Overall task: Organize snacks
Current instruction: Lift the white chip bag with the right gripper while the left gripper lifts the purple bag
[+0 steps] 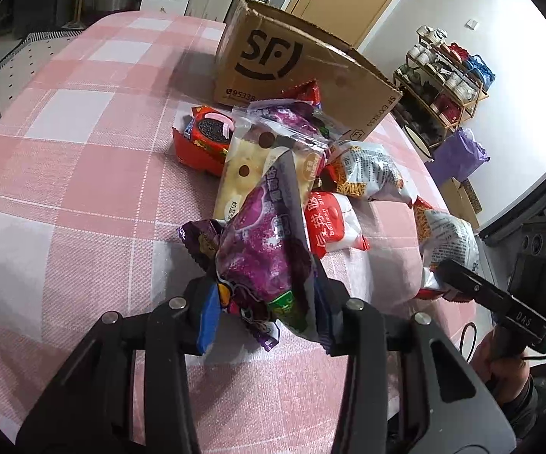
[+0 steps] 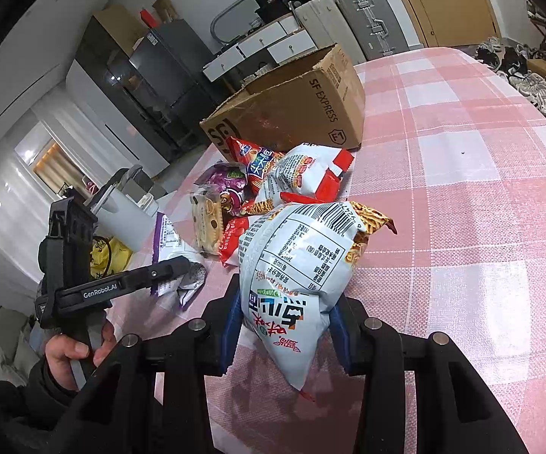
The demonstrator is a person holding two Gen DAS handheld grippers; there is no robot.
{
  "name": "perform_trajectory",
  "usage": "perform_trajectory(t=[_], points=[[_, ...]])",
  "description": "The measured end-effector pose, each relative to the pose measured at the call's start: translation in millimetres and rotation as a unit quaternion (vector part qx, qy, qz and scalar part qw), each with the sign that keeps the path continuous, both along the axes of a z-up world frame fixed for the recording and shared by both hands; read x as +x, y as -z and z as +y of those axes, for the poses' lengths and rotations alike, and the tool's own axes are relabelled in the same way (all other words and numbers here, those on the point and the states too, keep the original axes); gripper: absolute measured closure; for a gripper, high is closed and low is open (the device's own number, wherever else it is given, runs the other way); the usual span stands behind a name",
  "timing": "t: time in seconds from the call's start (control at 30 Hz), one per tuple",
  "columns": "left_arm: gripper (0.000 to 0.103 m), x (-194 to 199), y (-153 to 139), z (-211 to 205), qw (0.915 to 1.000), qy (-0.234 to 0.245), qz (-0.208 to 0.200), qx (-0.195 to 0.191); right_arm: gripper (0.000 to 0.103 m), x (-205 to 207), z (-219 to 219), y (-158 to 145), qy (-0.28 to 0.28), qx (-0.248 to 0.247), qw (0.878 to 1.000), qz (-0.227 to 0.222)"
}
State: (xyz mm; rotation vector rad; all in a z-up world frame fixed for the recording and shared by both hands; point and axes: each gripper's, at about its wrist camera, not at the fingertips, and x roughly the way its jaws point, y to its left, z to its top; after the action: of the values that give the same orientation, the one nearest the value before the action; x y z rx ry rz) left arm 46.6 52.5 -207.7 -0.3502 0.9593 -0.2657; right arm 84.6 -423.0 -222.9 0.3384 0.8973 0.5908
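My left gripper is shut on the lower end of a purple snack bag, which stands tilted up from the pink checked table. My right gripper is shut on a white noodle-snack bag with a barcode on top. In the right wrist view the left gripper shows at the left, clamping the purple-edged bag. In the left wrist view the right gripper holds the white bag at the right. Between them lies a snack pile: a red cookie box, a cracker packet, a red-and-white bag.
An open cardboard box marked SF stands behind the pile, also seen as the box. A shoe rack and a purple bag are beyond the table's right edge. A white jug and suitcases stand off the table.
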Motion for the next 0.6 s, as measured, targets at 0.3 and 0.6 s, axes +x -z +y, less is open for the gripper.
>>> perform_trajectory(t=[0.3, 0.6], points=[[0.065, -15.3, -15.7, 9.2, 0.9997, 0.002, -0.024, 0.005, 0.062, -1.2, -3.7, -8.8, 0.008, 0.005, 1.0, -0.012], [0.065, -22.2, -51.2, 18.7, 0.9984, -0.006, -0.055, -0.004, 0.062, -1.6, -3.0, -39.9, 0.003, 0.005, 0.999, -0.051]])
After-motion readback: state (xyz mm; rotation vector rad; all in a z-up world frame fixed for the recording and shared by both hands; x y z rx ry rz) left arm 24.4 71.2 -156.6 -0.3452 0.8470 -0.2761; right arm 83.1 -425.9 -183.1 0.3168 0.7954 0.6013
